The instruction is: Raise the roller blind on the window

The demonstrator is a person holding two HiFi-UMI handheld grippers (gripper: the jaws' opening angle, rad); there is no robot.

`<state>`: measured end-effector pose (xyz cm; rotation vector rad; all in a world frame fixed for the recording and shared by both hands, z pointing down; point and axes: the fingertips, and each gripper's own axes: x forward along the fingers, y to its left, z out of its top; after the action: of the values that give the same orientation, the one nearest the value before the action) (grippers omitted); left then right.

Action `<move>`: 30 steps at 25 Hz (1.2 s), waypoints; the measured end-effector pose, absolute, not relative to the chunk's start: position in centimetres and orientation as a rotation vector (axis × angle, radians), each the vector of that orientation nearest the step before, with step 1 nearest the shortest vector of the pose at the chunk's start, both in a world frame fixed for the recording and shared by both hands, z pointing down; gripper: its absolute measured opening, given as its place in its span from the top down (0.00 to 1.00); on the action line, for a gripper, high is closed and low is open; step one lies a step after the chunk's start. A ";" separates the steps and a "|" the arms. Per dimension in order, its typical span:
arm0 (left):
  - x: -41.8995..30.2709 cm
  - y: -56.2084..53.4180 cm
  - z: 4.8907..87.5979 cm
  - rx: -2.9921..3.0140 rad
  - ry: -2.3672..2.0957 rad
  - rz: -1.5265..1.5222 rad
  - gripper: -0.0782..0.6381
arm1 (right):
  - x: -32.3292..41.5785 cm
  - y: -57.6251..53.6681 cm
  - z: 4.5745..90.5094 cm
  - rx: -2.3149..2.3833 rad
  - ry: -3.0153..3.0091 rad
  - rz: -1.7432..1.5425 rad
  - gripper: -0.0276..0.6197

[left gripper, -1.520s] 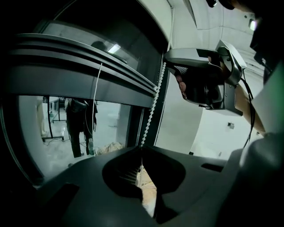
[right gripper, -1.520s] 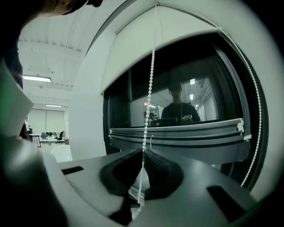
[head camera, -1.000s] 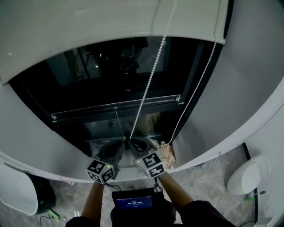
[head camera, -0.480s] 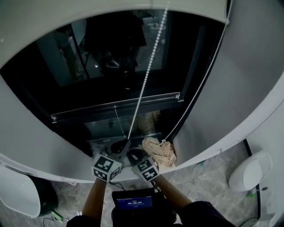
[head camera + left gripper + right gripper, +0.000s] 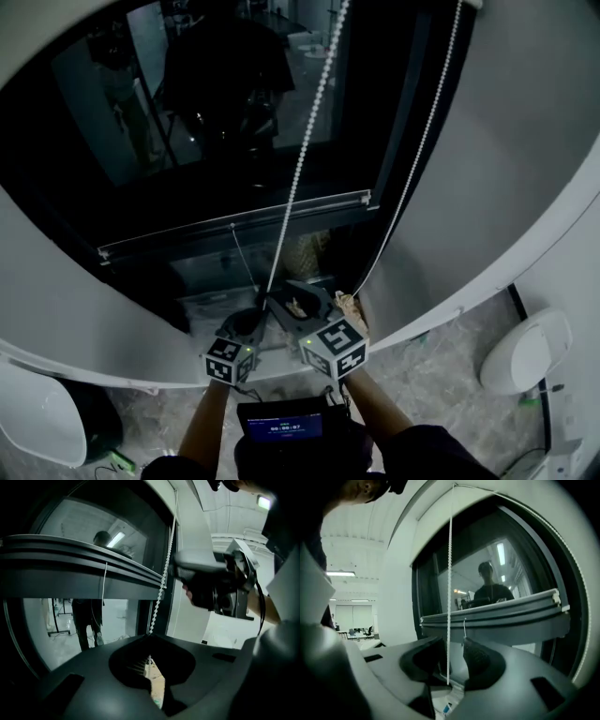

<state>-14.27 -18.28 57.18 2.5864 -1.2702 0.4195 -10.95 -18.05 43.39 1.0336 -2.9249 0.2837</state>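
Bead chain inside opening right gripper

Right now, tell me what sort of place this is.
Probably an open-plan office or lab room: a tall dark window with a roller blind's bead chain hanging before it, and, in the right gripper view, ceiling strip lights over desks and office chairs.
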 end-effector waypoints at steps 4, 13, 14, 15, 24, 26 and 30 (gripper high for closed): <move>-14.4 -18.1 58.3 2.560 -1.255 0.446 0.88 | -11.4 -18.2 39.0 1.052 -2.996 0.190 0.77; -16.0 -18.2 58.5 2.514 -1.266 0.373 0.88 | -11.5 -18.5 38.1 1.180 -2.946 0.063 0.93; -16.2 -18.1 57.9 2.503 -1.253 0.324 0.88 | -11.5 -18.6 38.3 1.182 -2.943 0.063 0.93; -16.3 -18.1 57.1 2.499 -1.241 0.267 0.88 | -11.4 -18.7 38.7 1.178 -2.936 0.080 0.93; -14.2 -18.4 44.0 2.765 -1.193 -0.026 0.87 | -12.7 -19.9 45.5 1.101 -2.857 0.246 0.93; -13.2 -18.3 41.3 2.837 -1.200 -0.031 0.87 | -13.3 -19.8 47.5 1.082 -2.824 0.259 0.93; -11.6 -18.3 38.5 2.955 -1.213 0.063 0.87 | -14.6 -18.5 51.0 1.024 -2.798 0.311 0.93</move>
<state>-11.58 -18.32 38.54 2.9555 -1.2126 0.0629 -14.65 -18.49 50.99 1.0238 -2.7980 0.3113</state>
